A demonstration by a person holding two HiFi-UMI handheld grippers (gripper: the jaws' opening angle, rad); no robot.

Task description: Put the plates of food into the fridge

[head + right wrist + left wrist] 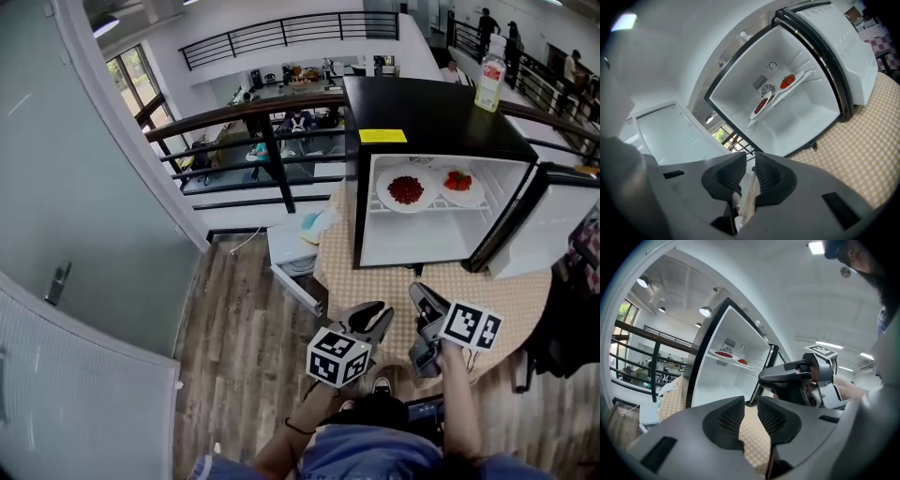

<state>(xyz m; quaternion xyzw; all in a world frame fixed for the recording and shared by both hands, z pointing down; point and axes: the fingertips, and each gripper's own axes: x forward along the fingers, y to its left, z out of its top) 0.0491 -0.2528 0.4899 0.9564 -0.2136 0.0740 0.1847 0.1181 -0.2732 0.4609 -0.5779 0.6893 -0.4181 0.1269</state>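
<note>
The small black fridge (431, 117) sits on a round table (511, 305) with a yellow checked cloth. Its door (562, 220) is wide open and hangs out at 3 o'clock from the fridge.

The 2 plates are both inside, side by side on the white shelf (797, 82) near the top. The plate of dark red food (405, 190) is on one side. The plate of bright red food (459, 183) is just beside it, at 3 o'clock. I cannot tell what kind of food it is.

A bottle (488, 84) stands on top of the fridge at the far corner, at 1 o'clock. A yellow label (382, 136) is stuck on the top, near the front edge.

The person holds both tongs low, at 6 o'clock from the fridge and well apart from it. The left gripper (373, 317) is clenched, with its 2 jaws almost touching and nothing between them. The right gripper (419, 292) is close beside it at 3 o'clock. It is clenched too, and it holds nothing. Both point up at the open fridge.
</note>
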